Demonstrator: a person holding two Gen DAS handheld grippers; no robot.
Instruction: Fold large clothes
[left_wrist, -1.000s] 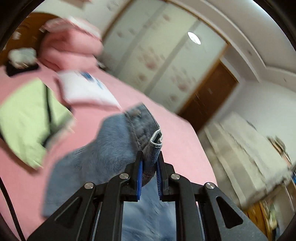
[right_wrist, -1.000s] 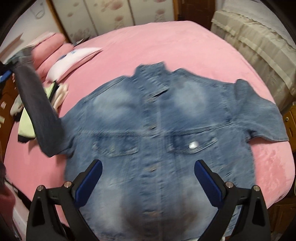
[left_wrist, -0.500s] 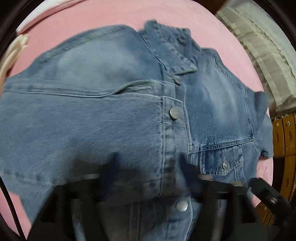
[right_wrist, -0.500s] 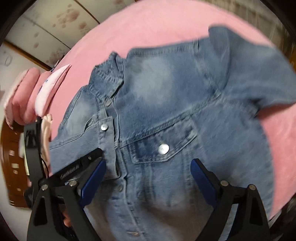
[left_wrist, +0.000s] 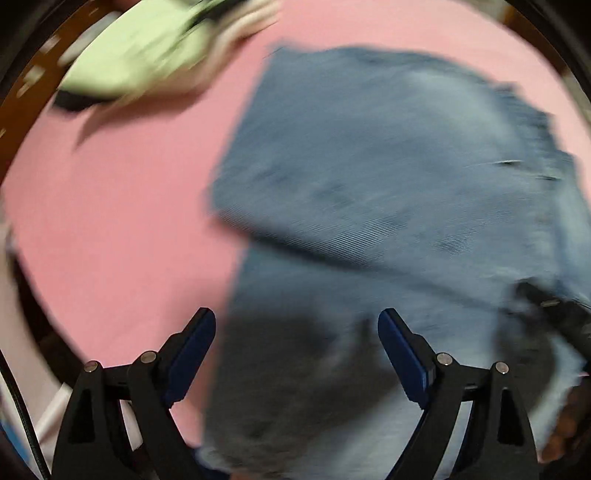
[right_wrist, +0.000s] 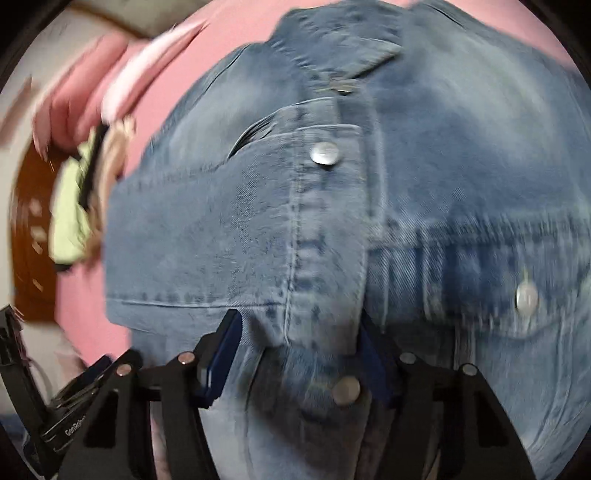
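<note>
A blue denim jacket (right_wrist: 461, 166) lies front up on the pink bed (left_wrist: 110, 221). Its sleeve (right_wrist: 221, 229) is folded across the chest, and the buttoned cuff (right_wrist: 325, 184) rests by the placket. My right gripper (right_wrist: 299, 350) is low over the cuff's lower edge. Its jaws are closing with denim between them, and I see no firm pinch. My left gripper (left_wrist: 297, 339) points straight down at the jacket (left_wrist: 369, 166) near its left edge. Its jaws are opening wide, with only flat cloth and shadow below them. The picture is motion-blurred.
A folded green garment (left_wrist: 140, 55) lies on the bed beyond the jacket's left side, also in the right wrist view as the green garment (right_wrist: 70, 221). Pink and white pillows (right_wrist: 92, 92) and a wooden headboard (right_wrist: 26, 258) stand behind it. Bare pink bedspread lies left of the jacket.
The left gripper let go of the sleeve cuff, which now lies folded over the chest, and swung down to the jacket's left edge. The right gripper dropped close to the cuff and narrowed.
</note>
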